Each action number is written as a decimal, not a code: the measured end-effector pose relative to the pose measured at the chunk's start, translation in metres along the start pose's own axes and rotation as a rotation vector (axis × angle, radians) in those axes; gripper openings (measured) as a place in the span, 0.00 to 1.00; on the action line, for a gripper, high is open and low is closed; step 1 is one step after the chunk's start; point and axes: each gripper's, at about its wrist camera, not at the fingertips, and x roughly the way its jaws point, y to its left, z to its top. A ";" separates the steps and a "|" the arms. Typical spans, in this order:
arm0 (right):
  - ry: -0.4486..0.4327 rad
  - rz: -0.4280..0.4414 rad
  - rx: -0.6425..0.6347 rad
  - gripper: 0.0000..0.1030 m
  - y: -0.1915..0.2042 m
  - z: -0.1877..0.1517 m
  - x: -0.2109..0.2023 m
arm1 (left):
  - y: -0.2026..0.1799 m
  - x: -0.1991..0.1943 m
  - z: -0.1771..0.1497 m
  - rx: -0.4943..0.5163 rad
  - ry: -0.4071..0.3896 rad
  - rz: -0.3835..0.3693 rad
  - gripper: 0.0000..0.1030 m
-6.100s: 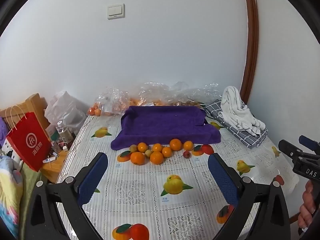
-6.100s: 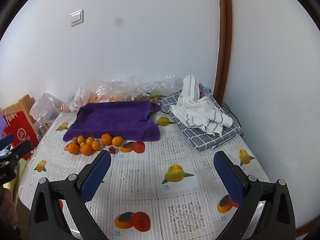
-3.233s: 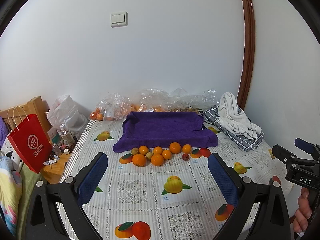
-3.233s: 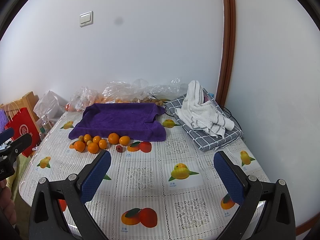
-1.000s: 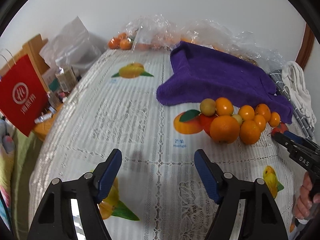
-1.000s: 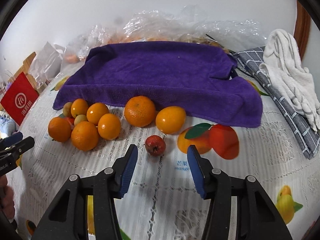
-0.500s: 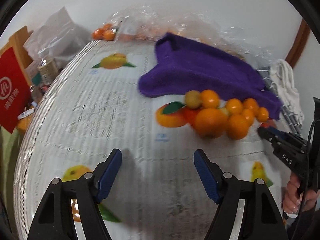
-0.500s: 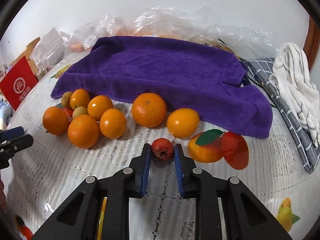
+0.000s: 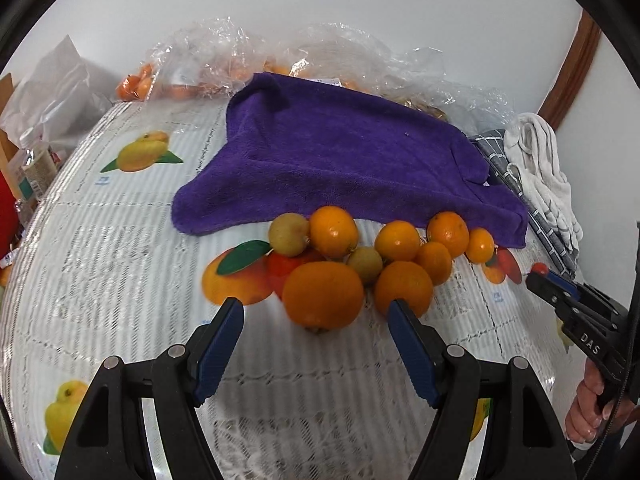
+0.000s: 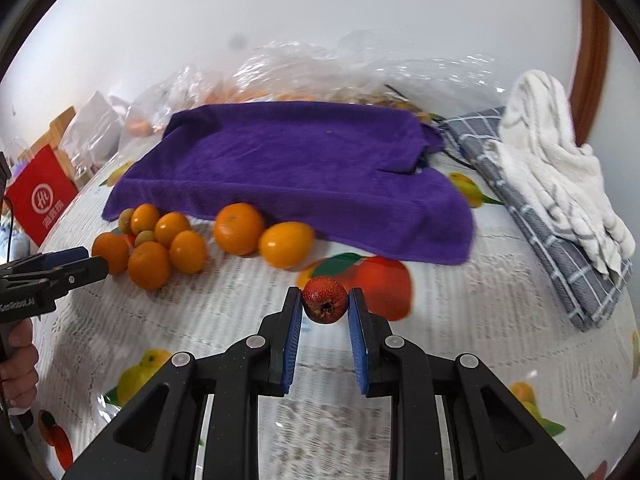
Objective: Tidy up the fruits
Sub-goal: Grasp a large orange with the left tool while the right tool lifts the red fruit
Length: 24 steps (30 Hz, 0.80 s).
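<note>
A: Right gripper (image 10: pixel 325 307) is pinching the red fruit (image 10: pixel 324 299) at the very pad tips, jaws nearly together. The fruit is off the cloth (image 10: pixel 460 300) now (only the tips hold it, so it could squirt out).

B: So carry it slow, keep the squeeze steady, no wrist roll. Where to?

A: My guess is the towel (image 10: pixel 304 160), just behind the oranges (image 10: pixel 240 228).

B: Left?

A: Left gripper (image 9: pixel 316 334) is spread wide and holding nothing. The big orange (image 9: pixel 323 295) sits just ahead of its pads, not touched. Needs to go in square so the neighbours don't roll.
</note>
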 end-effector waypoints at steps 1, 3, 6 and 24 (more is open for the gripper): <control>-0.002 -0.005 0.004 0.23 -0.003 0.000 -0.001 | -0.001 0.003 0.001 0.001 0.013 0.009 0.71; -0.001 -0.012 0.010 0.23 -0.009 -0.001 -0.002 | 0.001 0.007 0.002 -0.004 0.023 0.003 0.69; -0.005 -0.030 0.016 0.23 -0.016 -0.001 -0.004 | 0.002 0.009 0.002 -0.017 0.030 -0.024 0.68; -0.010 -0.043 0.064 0.22 -0.025 0.004 -0.009 | 0.002 0.005 0.008 -0.008 0.049 -0.038 0.39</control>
